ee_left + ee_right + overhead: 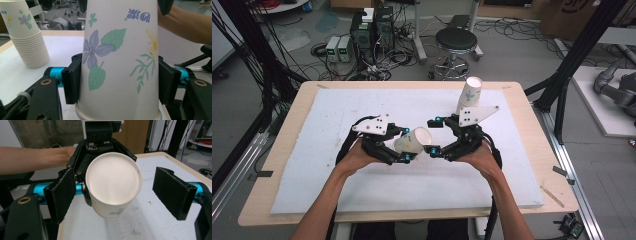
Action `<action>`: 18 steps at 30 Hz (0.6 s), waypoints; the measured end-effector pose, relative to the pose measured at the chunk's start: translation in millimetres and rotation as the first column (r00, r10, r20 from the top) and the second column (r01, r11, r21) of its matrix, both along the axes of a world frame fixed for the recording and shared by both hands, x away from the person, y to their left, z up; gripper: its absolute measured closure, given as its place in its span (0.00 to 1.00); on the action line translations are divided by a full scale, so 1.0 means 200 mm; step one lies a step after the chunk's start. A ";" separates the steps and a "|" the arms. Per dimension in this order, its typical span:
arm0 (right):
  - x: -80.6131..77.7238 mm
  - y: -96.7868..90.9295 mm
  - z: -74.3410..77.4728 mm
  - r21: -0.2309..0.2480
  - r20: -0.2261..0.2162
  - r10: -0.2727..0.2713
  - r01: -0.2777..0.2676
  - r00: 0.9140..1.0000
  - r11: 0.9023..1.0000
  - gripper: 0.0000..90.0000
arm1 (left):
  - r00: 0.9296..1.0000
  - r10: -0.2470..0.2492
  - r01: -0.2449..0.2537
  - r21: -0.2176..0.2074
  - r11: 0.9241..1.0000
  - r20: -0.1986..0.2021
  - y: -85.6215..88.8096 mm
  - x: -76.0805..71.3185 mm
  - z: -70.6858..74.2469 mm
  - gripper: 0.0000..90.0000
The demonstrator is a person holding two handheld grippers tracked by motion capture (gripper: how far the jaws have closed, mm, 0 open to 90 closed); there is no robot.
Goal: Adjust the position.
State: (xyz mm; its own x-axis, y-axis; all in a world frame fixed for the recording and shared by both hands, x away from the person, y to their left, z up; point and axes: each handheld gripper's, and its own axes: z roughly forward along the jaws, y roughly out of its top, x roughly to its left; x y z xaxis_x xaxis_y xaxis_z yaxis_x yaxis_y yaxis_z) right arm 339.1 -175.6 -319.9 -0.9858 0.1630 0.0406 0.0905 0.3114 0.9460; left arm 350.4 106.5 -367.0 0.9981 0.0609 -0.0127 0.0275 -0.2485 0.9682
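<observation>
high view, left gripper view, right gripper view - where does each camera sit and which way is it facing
High view: above the person's side, looking forward and down at the table; both forearms, left gripper and right gripper show.
Left gripper view: rides the left gripper, looking along its jaws, shut on the paper cup; the cup stack stands behind, and a forearm crosses at upper right.
Right gripper view: rides the right gripper, jaws open, facing the cup's mouth and the left gripper behind it.
All three views share the held cup.

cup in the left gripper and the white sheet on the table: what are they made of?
Cup: looks like thin paper, matte white, with printed flowers and a rolled rim. Sheet: probably foam or felt board; its matte, slightly speckled surface and thick edge suggest so, but that is uncertain.
</observation>
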 end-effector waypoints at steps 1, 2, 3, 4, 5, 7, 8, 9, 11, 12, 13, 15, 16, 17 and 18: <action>0.00 -0.01 0.00 -0.002 -0.004 -0.006 0.006 1.000 1.000 0.21 | 1.000 0.001 -0.001 0.000 1.000 -0.001 0.00 0.00 0.00 0.38; 0.00 -0.01 0.00 -0.001 -0.008 -0.009 0.009 1.000 1.000 0.21 | 1.000 0.010 -0.010 0.003 1.000 -0.003 0.01 0.00 0.00 0.38; 0.00 -0.01 0.00 -0.001 -0.008 -0.009 0.009 1.000 1.000 0.21 | 1.000 0.010 -0.010 0.003 1.000 -0.003 0.01 0.00 0.00 0.38; 0.00 -0.02 0.00 -0.016 -0.003 -0.016 0.016 1.000 1.000 0.21 | 1.000 0.018 -0.018 0.012 1.000 -0.002 0.02 -0.01 0.01 0.38; 0.00 -0.02 0.00 -0.016 -0.003 -0.016 0.016 1.000 1.000 0.21 | 1.000 0.018 -0.018 0.012 1.000 -0.002 0.02 -0.01 0.01 0.38; 0.00 -0.02 0.01 -0.096 0.009 -0.036 0.037 0.999 0.995 0.21 | 0.999 0.036 -0.036 0.044 0.998 0.003 0.05 -0.02 0.03 0.38; 0.00 -0.03 0.01 -0.127 0.013 -0.040 0.042 0.999 0.991 0.21 | 0.999 0.045 -0.045 0.064 0.997 -0.002 0.06 -0.02 0.03 0.38; 0.00 -0.02 0.02 -0.156 0.018 -0.043 0.045 0.999 0.987 0.21 | 0.999 0.051 -0.051 0.094 0.994 0.000 0.08 -0.02 0.04 0.38; 0.00 -0.02 0.03 -0.207 0.030 -0.038 0.043 0.999 0.977 0.21 | 0.998 0.062 -0.061 0.148 0.987 -0.001 0.10 -0.02 0.06 0.37; 0.00 -0.01 0.04 -0.231 0.036 -0.033 0.040 0.999 0.972 0.21 | 0.998 0.067 -0.064 0.157 0.985 -0.014 0.11 -0.02 0.07 0.37; 0.00 -0.01 0.04 -0.231 0.036 -0.033 0.040 0.999 0.972 0.21 | 0.998 0.067 -0.064 0.157 0.985 -0.014 0.11 -0.02 0.07 0.37; -0.01 0.01 0.05 -0.283 0.045 -0.025 0.037 0.999 0.959 0.21 | 0.997 0.072 -0.066 0.206 0.976 -0.025 0.12 -0.02 0.09 0.37; -0.01 0.02 0.05 -0.326 0.053 -0.025 0.041 0.998 0.944 0.21 | 0.997 0.071 -0.061 0.261 0.964 -0.031 0.13 -0.02 0.11 0.37; -0.01 0.03 0.06 -0.351 0.061 -0.023 0.043 0.998 0.936 0.21 | 0.997 0.069 -0.055 0.286 0.957 -0.037 0.12 -0.02 0.12 0.37; -0.01 0.04 0.06 -0.374 0.063 -0.023 0.045 0.998 0.926 0.21 | 0.997 0.067 -0.050 0.310 0.949 -0.044 0.12 -0.02 0.13 0.37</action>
